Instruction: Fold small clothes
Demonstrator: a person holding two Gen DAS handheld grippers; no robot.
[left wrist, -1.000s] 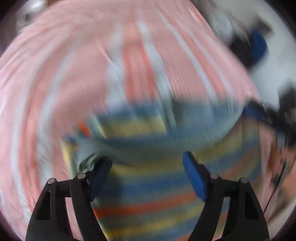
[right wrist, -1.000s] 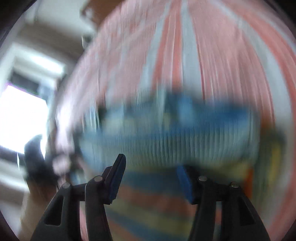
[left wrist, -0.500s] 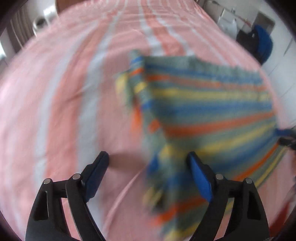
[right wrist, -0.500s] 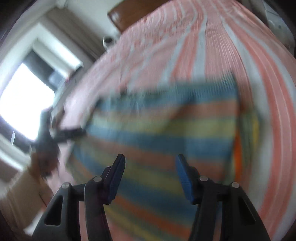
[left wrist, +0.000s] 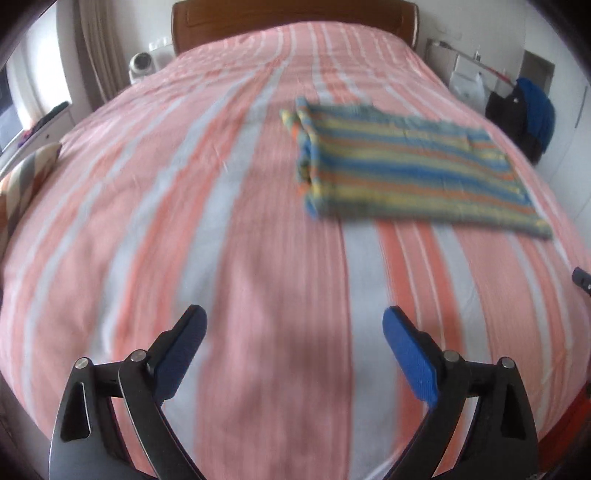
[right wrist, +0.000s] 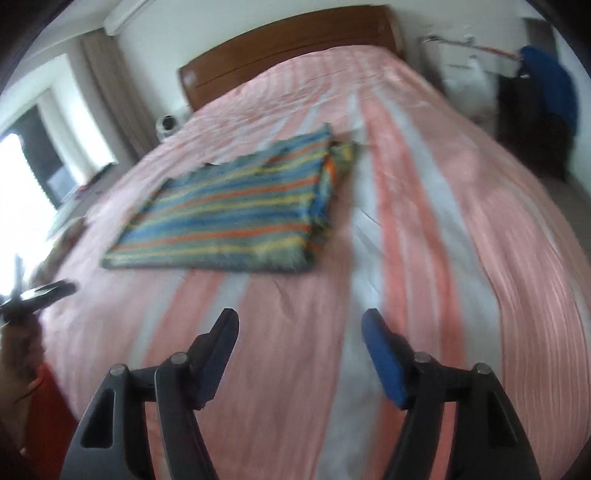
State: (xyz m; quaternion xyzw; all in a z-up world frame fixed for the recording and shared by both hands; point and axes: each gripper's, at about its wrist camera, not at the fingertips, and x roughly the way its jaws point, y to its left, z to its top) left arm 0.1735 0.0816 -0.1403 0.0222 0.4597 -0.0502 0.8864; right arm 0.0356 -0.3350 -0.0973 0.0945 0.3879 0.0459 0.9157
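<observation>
A striped garment [left wrist: 410,173] in blue, yellow, orange and green lies folded flat on the pink-and-white striped bed cover [left wrist: 236,229]; it also shows in the right wrist view as the garment [right wrist: 236,210], upper left of centre. My left gripper [left wrist: 293,328] hangs over bare cover well short of the garment, its jaws opening wide with nothing between them. My right gripper [right wrist: 299,332] is likewise over bare cover in front of the garment, jaws opening, nothing between them. Both views are somewhat blurred.
A wooden headboard [left wrist: 291,14] stands at the far end of the bed. Dark and blue clothes [left wrist: 532,110] hang at the right. A striped cushion [left wrist: 26,173] lies at the left edge. A hand with the other gripper [right wrist: 33,295] shows at far left.
Both grippers have let go of the garment and drawn back from it; it now lies flat, far ahead. Both pairs of jaws stand wider than before.
</observation>
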